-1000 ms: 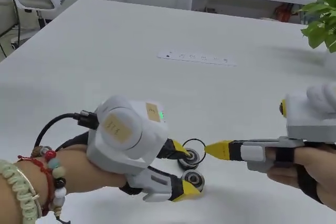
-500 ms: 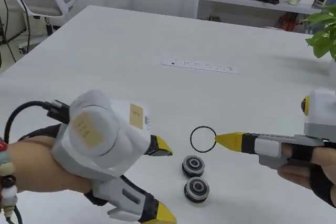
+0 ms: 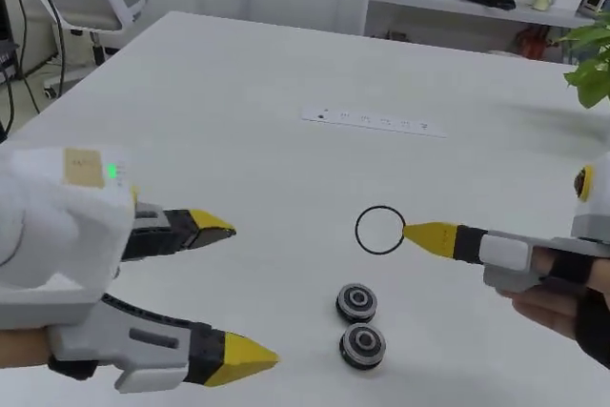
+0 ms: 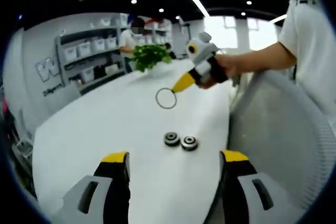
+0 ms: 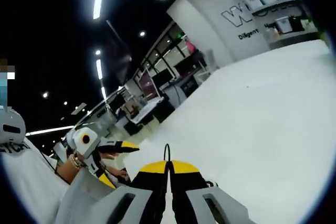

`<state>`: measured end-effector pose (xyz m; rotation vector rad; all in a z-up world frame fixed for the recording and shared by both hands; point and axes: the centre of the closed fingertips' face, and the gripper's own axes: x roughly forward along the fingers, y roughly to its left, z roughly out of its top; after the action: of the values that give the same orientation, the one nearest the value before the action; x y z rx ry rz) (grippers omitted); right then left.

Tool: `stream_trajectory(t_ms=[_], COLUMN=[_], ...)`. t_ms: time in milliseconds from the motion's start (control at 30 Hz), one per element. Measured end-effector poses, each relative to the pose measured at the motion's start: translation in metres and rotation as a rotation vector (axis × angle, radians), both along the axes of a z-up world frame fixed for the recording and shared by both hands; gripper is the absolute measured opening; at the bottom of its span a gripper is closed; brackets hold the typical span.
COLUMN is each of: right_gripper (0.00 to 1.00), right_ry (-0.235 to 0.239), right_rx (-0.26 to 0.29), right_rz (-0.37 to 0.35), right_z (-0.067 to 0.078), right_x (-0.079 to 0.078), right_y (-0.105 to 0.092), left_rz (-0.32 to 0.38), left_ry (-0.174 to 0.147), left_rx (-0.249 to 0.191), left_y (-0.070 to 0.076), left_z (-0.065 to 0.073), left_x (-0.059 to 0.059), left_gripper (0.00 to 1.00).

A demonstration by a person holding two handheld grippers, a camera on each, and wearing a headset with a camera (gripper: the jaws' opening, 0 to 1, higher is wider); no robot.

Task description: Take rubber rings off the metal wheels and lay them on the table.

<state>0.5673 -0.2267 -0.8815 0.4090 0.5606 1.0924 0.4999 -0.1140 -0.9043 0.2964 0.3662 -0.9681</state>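
1. Left tool [image 3: 233, 293]: I read its 2 yellow-tipped jaws as spread wide with nothing between them. It sits over the near left part of the white bench [image 3: 238, 73].

2. Right tool [image 3: 419, 234]: it comes in from the right, its jaws closed together on item 3. In the right gripper view the 2 tips meet with no gap.

3. Rubber ring [image 3: 358, 233]: 1 thin black loop, pinched at its right edge by the right tool's tips. It hangs beyond the wheels, toward the power strip. I cannot tell whether it touches the bench. In the right gripper view it stands edge-on above the tips [image 5: 167, 151].

4. Metal wheels: 2, lying flat on the bench, near each other, in front of the ring. The farther wheel [image 3: 356, 302] and the nearer wheel [image 3: 363, 344] both have dark outer edges.

5. Power strip [image 3: 374, 121]: 1, white, lying flat at mid-bench, well apart from the wheels.

6. Potted plant [image 3: 591, 64]: green leaves at the far right edge.
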Motion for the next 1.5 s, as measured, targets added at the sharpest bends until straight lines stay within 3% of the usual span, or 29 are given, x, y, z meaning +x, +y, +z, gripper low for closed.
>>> stream_trajectory(t_ms=[167, 367, 667, 900, 1033, 1167, 1267, 1433, 1500], right_gripper=[0.0, 0.0, 0.0, 0.0, 0.0, 0.0, 0.0, 0.0, 0.0], right_ry=[0.004, 0.002, 0.018, 0.04, 0.063, 0.073, 0.051, 0.063, 0.054], right_rx=[0.024, 0.026, -0.001, -0.049, -0.078, -0.135, -0.206, -0.244, -0.285], right_rz=[0.005, 0.033, 0.091, 0.144, 0.181, 0.231, 0.264, 0.295, 0.307], right_z=[0.003, 0.004, -0.006, -0.021, -0.032, -0.045, -0.057, -0.072, -0.08], right_x=[-0.001, -0.008, -0.019, -0.03, -0.037, -0.047, -0.052, -0.053, -0.055], right_y=[0.004, 0.016, 0.032, 0.043, 0.053, 0.063, 0.067, 0.075, 0.077], left_rz=[0.048, 0.073, 0.102, 0.116, 0.118, 0.113, 0.109, 0.1, 0.094], left_ry=[0.027, 0.057, 0.051, 0.05, 0.027, 0.042, 0.04, 0.047, 0.043], left_rx=[-0.024, -0.037, -0.027, -0.058, -0.05, -0.054, -0.048, -0.046, -0.038], left_y=[0.009, 0.009, 0.011, 0.01, 0.011, 0.01, 0.01, 0.009, 0.008], left_z=[-0.008, -0.019, -0.022, -0.02, -0.018, -0.019, -0.02, -0.021, -0.022], left_x=[-0.005, -0.011, -0.009, -0.008, -0.007, -0.008, -0.009, -0.01, -0.01], left_gripper=[0.7, 0.7, 0.72, 0.73, 0.73, 0.74, 0.74, 0.74, 0.74])
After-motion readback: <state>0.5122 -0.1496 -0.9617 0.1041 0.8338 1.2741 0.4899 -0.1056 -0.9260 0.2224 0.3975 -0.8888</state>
